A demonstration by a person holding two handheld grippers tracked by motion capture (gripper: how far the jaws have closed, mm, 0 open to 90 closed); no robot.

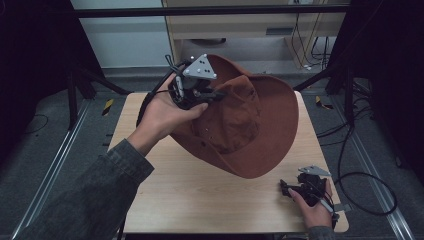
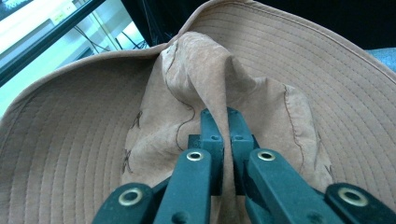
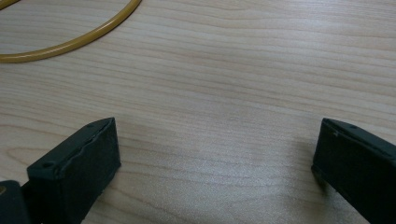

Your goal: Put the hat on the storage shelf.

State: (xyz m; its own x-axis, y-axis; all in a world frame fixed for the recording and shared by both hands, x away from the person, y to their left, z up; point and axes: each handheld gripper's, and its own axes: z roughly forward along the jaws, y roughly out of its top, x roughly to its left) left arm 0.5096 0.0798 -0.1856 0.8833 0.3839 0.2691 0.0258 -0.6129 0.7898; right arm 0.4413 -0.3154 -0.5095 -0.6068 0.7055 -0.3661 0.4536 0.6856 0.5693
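Note:
A brown wide-brimmed hat (image 1: 265, 125) is tilted up over the wooden table (image 1: 200, 200), its underside toward me and its soft crown crumpled. My left gripper (image 1: 219, 94) reaches into the hat from the left and is shut on a fold of the crown. In the left gripper view the jaws (image 2: 223, 116) pinch that ridge of tan fabric, with the stitched brim (image 2: 317, 70) spreading behind it. My right gripper (image 1: 286, 188) rests low at the table's near right corner, apart from the hat. Its jaws (image 3: 215, 140) stand wide open over bare wood.
A yellow cord (image 3: 74, 42) curves across the table top in the right gripper view. Behind the table stand a light wooden cabinet (image 1: 240, 25) and black frame legs. Black cables (image 1: 360, 175) loop on the floor to the right.

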